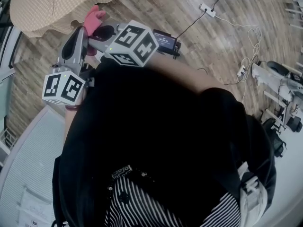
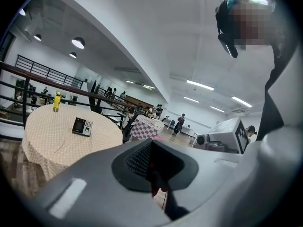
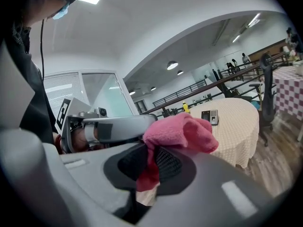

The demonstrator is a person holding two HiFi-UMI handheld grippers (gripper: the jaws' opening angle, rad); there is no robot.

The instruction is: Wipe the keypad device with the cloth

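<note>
Right gripper view tells most of it: the right claw (image 3: 150,163) is clenched on a pink cloth (image 3: 182,132). The bulk of the cloth is bunched up above the pads and a tail hangs down below them. The left claw (image 2: 152,163) looks clenched too, pads pressed together in its own view. There's a thin sliver of red at the seam, can't tell what that is. Both claws are held up in front of the person's dark top (image 1: 156,126), close side by side, the left one's tip just beside the cloth. The keypad device (image 3: 209,117) is well apart from both, sitting on a round worktop (image 3: 239,131) with a beige checked tablecloth, its screen and keys showing. A yellow bottle (image 3: 186,107) stands upright further back on the same worktop, apart from the device. Head view mostly gets the dark top, the two marker cubes, and the wood floor (image 1: 213,46) with white cables (image 1: 246,41) trailing across it.
</note>
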